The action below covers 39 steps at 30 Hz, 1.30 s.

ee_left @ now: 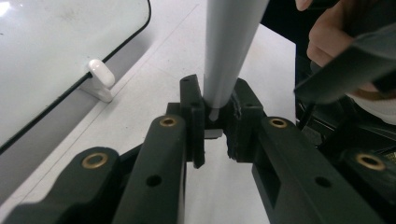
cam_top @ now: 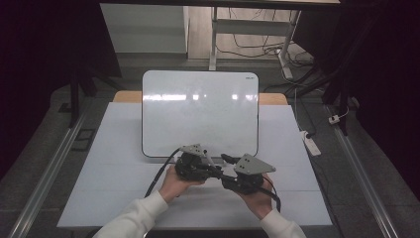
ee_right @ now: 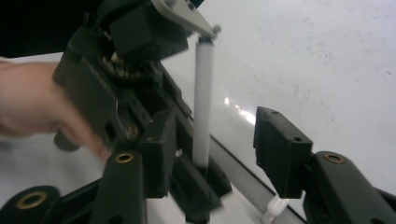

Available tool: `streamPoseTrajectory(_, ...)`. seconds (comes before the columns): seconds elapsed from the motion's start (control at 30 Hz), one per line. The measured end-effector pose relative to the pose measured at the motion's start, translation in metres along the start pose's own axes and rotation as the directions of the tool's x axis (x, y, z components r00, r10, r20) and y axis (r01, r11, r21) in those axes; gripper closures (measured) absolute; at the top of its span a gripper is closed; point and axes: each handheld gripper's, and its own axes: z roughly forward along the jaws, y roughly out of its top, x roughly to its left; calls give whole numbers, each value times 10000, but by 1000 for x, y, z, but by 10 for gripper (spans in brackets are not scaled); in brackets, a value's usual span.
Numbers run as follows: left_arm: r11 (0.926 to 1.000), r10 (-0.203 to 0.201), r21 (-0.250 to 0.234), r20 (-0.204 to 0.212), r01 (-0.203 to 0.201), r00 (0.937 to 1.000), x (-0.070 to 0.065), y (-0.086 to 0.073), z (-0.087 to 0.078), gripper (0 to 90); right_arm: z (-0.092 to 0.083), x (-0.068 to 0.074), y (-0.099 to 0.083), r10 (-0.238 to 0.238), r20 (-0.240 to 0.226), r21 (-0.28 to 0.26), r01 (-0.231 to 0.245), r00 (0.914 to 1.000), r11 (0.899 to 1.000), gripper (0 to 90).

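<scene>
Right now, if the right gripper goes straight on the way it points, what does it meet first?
Probably the white pen held upright in the left gripper; it stands just ahead of the right gripper, between the open jaws. Behind it lies the whiteboard. Depth is unclear.

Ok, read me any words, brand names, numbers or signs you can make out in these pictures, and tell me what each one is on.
No text can be read.
Whiteboard: a small dark mark at its top right corner, perhaps a brand, too small and blurred to read.
White marker held in the left gripper: no print visible on the side shown.
Left gripper and right gripper: no labels or numbers visible.
</scene>
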Motion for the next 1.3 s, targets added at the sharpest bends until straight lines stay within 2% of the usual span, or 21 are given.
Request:
streamPoseTrajectory(0.07,10000,30,32,4,-30,10000,-1,1,1,777,6,2,4,10,-5,57,-10,10000,10000,556)
streamPoseTrajectory(0.13,10000,66,54,18,-66,10000,-2,1,3,777,14,4,7,99,32,200,-100,9999,9998,657)
streamPoseTrajectory(0.17,9999,90,86,11,-90,10000,-3,1,3,777,14,4,7,99,32,200,-100,9999,9998,657)
streamPoseTrajectory(0.27,9998,127,130,-38,-126,9999,-4,1,5,777,17,6,7,136,190,372,-143,9997,9992,794)
streamPoseTrajectory(0.4,9999,144,54,-129,-143,9998,-4,2,6,774,17,7,8,146,332,400,-159,9993,9991,805)
streamPoseTrajectory(0.47,9997,215,-75,-333,-218,9992,-6,2,6,768,16,8,8,182,363,373,-195,9992,9991,806)
streamPoseTrajectory(0.6,9988,327,-338,-1121,-367,9932,-9,2,2,491,8,-1,11,244,773,76,-251,9967,9997,806)
streamPoseTrajectory(0.63,9983,332,-439,-1325,-393,9906,-11,1,-1,491,8,-1,11,244,773,76,-251,9967,9997,806)
streamPoseTrajectory(0.7,9971,343,-608,-1721,-454,9845,-13,-2,-9,409,3,-11,12,394,1065,0,-396,9935,9992,806)
streamPoseTrajectory(0.8,9954,573,-605,-2468,-744,9674,-17,-11,-26,328,-2,-31,9,785,1596,35,-801,9841,9968,806)
streamPoseTrajectory(0.93,9936,784,-513,-3336,-1011,9395,-22,-30,-54,307,-3,-55,1,1368,2171,263,-1459,9665,9890,806)
streamPoseTrajectory(1.03,9939,723,-480,-3936,-990,9164,-25,-49,-77,302,-3,-67,-3,1563,2474,334,-1696,9562,9849,806)
streamPoseTrajectory(1.17,9959,472,-462,-4656,-775,8837,-26,-76,-104,304,-3,-77,-4,1771,2692,375,-1941,9467,9803,805)
streamPoseTrajectory(1.2,9964,417,-442,-4880,-724,8718,-27,-82,-111,305,-1,-79,-4,1788,2749,398,-1970,9447,9796,805)
streamPoseTrajectory(1.3,9972,300,-426,-5216,-611,8527,-29,-93,-124,306,4,-85,-4,1913,2876,512,-2145,9384,9754,805)
